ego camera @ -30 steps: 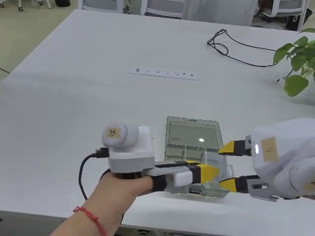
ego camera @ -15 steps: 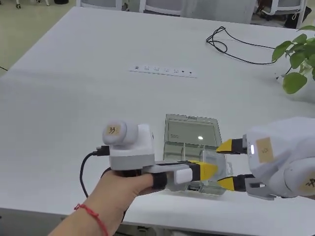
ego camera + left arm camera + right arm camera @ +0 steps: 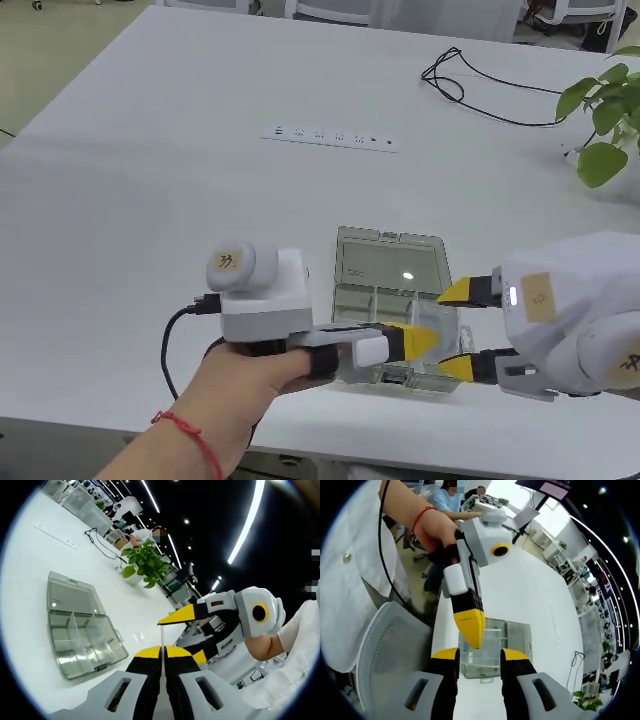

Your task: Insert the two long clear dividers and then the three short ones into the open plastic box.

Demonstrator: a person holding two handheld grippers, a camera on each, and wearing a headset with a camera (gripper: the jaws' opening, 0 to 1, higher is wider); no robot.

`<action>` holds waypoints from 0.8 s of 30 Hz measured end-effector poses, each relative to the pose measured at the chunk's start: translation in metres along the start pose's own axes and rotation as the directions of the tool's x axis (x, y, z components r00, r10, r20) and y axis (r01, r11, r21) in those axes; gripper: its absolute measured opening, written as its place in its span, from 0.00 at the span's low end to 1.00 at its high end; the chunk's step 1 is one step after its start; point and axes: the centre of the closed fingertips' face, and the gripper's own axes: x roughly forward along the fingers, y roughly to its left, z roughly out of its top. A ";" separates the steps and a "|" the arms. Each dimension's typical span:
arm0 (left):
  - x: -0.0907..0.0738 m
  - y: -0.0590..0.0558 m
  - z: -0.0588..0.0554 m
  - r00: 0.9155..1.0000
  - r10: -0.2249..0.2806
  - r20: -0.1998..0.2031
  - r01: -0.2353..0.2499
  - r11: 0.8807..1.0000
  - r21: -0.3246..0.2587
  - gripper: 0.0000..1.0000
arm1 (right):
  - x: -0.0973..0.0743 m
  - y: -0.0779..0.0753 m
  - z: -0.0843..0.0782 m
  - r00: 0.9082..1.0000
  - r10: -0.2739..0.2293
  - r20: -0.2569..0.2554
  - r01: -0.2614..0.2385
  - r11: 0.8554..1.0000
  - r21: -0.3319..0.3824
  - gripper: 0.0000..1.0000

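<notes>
The clear plastic box lies open near the table's front edge, its lid folded back. Divider walls stand inside its tray. My left gripper hovers over the tray's front right part, shut on a thin clear divider. That divider rises edge-on from between the tips. My right gripper faces it from the right, open, one jaw above and one below the divider. Whether they touch it is unclear. The left gripper's yellow tip points down between the right gripper's own fingers.
A white power strip lies mid-table. A black cable loops at the back right, beside a green plant. The table's front edge runs just below the box. A grey mesh chair stands off the table.
The head camera has shifted a little. Both grippers stay in much the same places over the box, the left one still holding the divider.
</notes>
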 end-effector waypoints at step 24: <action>-0.010 -0.023 -0.010 0.982 -0.100 -0.158 0.167 0.848 0.503 0.00 | -0.022 -0.006 0.012 0.931 0.246 0.269 -0.307 0.927 0.216 0.19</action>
